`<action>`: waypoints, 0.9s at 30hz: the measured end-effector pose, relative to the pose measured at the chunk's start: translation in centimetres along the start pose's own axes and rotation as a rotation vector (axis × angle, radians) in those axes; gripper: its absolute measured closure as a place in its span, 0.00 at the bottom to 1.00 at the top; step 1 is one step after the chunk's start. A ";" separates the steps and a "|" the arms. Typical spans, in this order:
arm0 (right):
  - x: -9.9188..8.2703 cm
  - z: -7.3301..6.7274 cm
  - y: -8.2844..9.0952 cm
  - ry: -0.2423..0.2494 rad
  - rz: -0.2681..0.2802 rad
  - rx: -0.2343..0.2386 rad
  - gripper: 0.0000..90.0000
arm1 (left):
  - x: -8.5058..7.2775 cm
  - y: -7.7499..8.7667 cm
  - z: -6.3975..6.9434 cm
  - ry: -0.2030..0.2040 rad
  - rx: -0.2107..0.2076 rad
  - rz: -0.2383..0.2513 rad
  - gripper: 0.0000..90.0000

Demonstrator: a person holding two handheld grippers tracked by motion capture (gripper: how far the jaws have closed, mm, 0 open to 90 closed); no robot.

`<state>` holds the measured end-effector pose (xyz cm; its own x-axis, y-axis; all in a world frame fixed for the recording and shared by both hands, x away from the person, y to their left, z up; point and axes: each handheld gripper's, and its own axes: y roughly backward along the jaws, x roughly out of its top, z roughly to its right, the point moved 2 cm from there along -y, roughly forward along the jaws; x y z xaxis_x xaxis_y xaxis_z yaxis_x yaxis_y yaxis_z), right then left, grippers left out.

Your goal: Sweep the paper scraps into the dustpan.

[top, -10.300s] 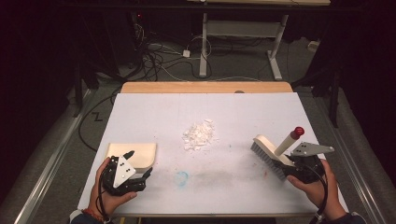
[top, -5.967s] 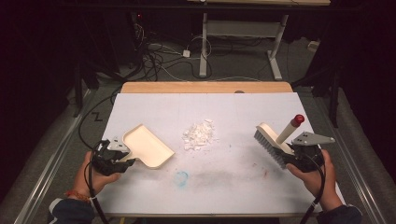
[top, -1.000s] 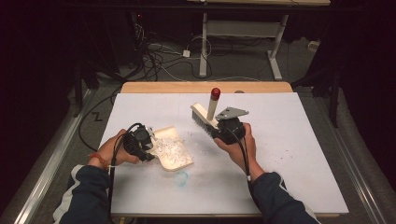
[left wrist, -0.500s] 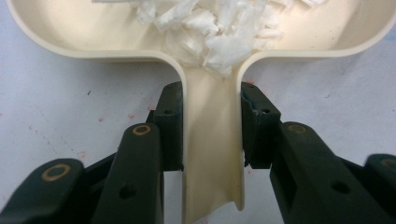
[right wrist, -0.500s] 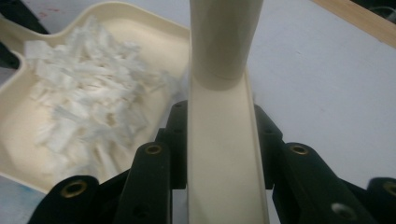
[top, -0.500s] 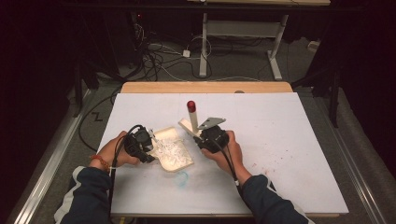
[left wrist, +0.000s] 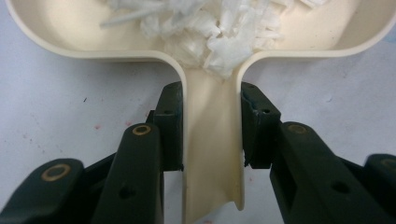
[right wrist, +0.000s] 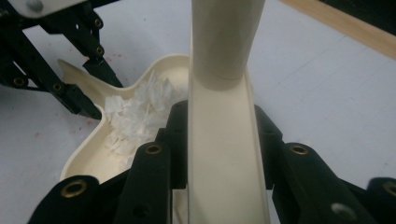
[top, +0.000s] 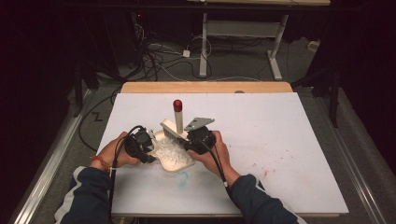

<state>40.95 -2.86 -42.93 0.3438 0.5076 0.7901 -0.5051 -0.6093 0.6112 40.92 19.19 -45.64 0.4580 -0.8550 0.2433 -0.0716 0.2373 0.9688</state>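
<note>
1 dustpan [top: 180,163], 1 brush [top: 176,122], 2 grippers

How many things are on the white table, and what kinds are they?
Dustpan, cream: 1
Brush, cream with a red tip: 1
Heap of white paper scraps, lying in the dustpan: 1
Grippers, black: 2, the left gripper shut on the dustpan's handle, the right gripper shut on the brush's handle
Total: 5

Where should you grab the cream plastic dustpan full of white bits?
By the narrow flat handle of the cream plastic dustpan, coming from the end away from the tray. The left gripper does so: its jaws pinch both handle edges, keeping the white paper shreds level.
</note>
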 end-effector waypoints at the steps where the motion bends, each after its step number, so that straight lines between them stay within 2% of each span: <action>1: 0.1 0.3 0.4 -0.006 0.015 0.000 0.75 | 0.0 0.0 0.0 -0.002 0.002 -0.001 0.69; 4: 0.3 0.9 1.7 -0.030 0.043 -0.012 0.75 | 0.0 -0.1 0.0 0.001 0.002 -0.003 0.69; 7: 0.3 1.5 3.4 -0.020 0.053 -0.038 0.75 | 0.0 -0.2 0.1 0.006 -0.002 -0.005 0.69; 8: 0.3 1.5 3.4 -0.020 0.053 -0.038 0.75 | 0.0 -0.3 0.1 0.000 -0.001 -0.011 0.69; 13: -1.0 2.4 5.1 -0.002 0.019 -0.066 0.75 | -0.2 -0.3 0.1 -0.008 0.003 -0.013 0.69; 14: -1.7 2.8 5.6 -0.009 -0.001 -0.064 0.75 | -0.3 -0.3 0.1 -0.011 0.004 -0.013 0.69; 20: -3.3 3.5 6.9 0.008 -0.039 -0.075 0.75 | -0.6 -0.1 0.1 -0.003 -0.001 -0.005 0.69; 23: -3.9 4.8 7.3 -0.001 -0.045 -0.115 0.75 | -0.7 -0.3 0.2 0.004 -0.002 -0.008 0.69; 24: -4.1 5.3 7.2 -0.017 -0.050 -0.131 0.75 | -0.6 -0.3 0.2 0.005 -0.001 -0.009 0.69; 27: -4.2 7.0 6.5 -0.022 -0.074 -0.193 0.75 | -0.6 -0.3 0.2 0.009 0.001 -0.005 0.69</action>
<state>41.75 -13.20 -41.91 0.4016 0.5324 0.7451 -0.6196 -0.4412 0.6492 40.51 19.59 -46.05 0.4659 -0.8521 0.2384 -0.0702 0.2330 0.9699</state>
